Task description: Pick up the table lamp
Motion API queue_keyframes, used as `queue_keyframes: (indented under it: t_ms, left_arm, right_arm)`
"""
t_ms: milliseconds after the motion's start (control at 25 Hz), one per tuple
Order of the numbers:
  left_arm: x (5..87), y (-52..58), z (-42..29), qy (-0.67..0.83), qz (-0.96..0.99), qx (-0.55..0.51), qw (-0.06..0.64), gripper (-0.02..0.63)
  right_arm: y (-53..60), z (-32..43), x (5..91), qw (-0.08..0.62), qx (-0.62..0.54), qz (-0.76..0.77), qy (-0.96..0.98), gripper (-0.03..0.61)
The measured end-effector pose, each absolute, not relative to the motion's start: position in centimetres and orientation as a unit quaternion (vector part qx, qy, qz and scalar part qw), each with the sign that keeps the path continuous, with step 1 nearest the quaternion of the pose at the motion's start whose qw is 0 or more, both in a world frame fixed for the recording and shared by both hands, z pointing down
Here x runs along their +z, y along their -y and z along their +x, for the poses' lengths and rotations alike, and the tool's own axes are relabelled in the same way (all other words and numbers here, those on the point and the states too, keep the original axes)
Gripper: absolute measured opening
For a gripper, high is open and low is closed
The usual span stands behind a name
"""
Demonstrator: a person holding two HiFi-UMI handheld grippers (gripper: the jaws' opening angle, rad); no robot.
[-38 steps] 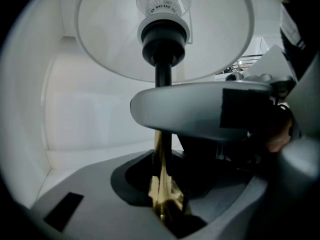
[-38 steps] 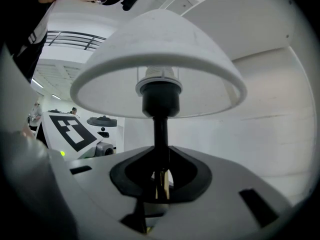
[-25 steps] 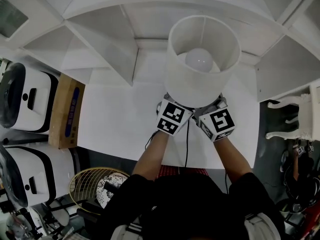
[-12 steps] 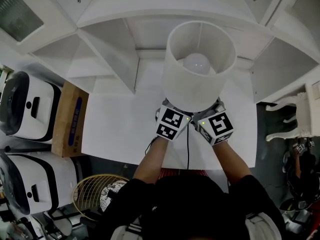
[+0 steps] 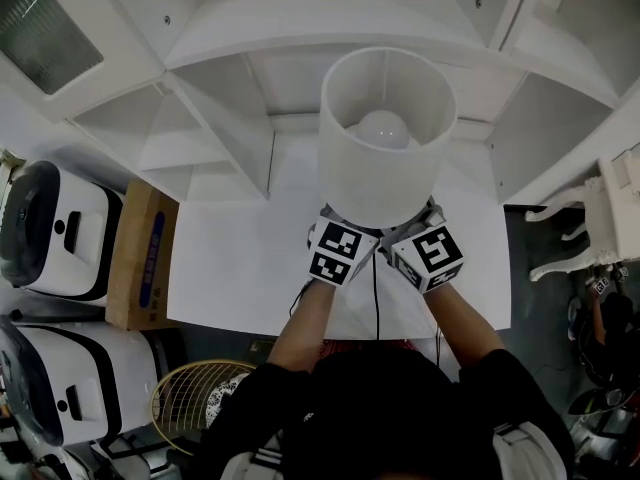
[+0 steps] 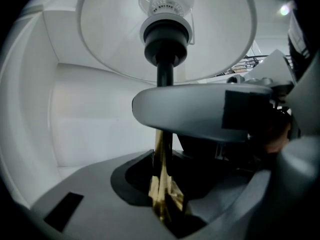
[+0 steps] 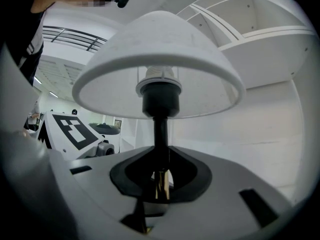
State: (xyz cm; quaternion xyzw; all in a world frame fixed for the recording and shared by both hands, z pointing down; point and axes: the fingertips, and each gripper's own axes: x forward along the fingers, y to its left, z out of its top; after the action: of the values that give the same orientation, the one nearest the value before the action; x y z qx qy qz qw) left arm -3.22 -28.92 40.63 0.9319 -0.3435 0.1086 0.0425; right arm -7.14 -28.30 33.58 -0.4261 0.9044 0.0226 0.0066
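Note:
The table lamp has a white drum shade (image 5: pixel 385 168) over a round bulb (image 5: pixel 378 128), with a black stem (image 6: pixel 164 79) that turns gold lower down. In the head view it hangs above the white table (image 5: pixel 240 258), with both marker cubes tucked under the shade. My left gripper (image 6: pixel 162 184) is shut on the gold part of the stem. My right gripper (image 7: pixel 160 181) is shut on the same stem (image 7: pixel 160 134) from the other side. The lamp's base is hidden. In the head view the left gripper (image 5: pixel 342 248) and the right gripper (image 5: pixel 427 256) sit side by side.
A black cable (image 5: pixel 375 298) runs from the lamp toward the person. White shelving (image 5: pixel 225 128) rises behind the table. A cardboard box (image 5: pixel 140 258) and white appliances (image 5: pixel 50 228) stand at the left, a wire basket (image 5: pixel 200 398) below them, and a white chair (image 5: pixel 590 228) at the right.
Both grippers have risen together with the lamp in them; the shade sits higher and closer in the head view. Neither grip has changed.

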Motion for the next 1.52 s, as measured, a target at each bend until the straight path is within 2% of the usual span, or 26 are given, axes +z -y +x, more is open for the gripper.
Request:
queue_keyframes:
  t_ms: [720,1520]
  left_arm:
    - [38.0,26.7,-3.8,0.338,0.935,0.105,0.034,0.1]
    - [36.2,25.4,-0.6,0.302,0.948,0.099,0.021,0.1]
  right_arm:
    - [25.9,-7.8,30.8,0.018,0.028,-0.423,-0.906,0.08]
    - [24.8,-4.7,29.0,0.019,0.042,-0.451,-0.892,0.08]
